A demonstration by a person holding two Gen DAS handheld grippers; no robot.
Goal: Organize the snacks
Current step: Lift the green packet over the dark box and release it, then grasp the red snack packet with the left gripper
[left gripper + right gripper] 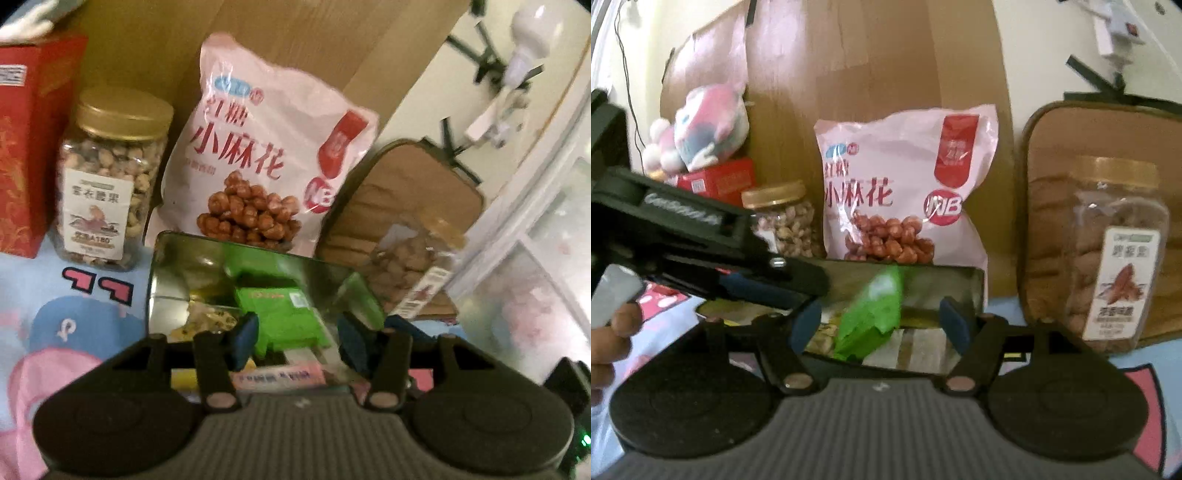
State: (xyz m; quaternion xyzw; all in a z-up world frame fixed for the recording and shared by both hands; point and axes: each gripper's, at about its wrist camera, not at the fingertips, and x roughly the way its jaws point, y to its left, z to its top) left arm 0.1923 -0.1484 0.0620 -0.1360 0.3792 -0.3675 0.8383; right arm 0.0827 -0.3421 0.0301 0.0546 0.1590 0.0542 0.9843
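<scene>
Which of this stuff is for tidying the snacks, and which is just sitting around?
For the snack job:
- metal tin
- green packet
- pink snack bag
- nut jar
- second jar
- red box
- left claw, right claw

Just lying about:
- plush toy
- brown cushion
- cardboard
- cartoon cloth

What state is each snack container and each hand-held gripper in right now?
Metal tin: lidless, packets inside.
Green packet: tilted in tin.
Pink bag: upright, sealed.
Nut jar: upright, capped.
Second jar: upright, capped.
Left hand-held gripper: open.
Right hand-held gripper: open.
</scene>
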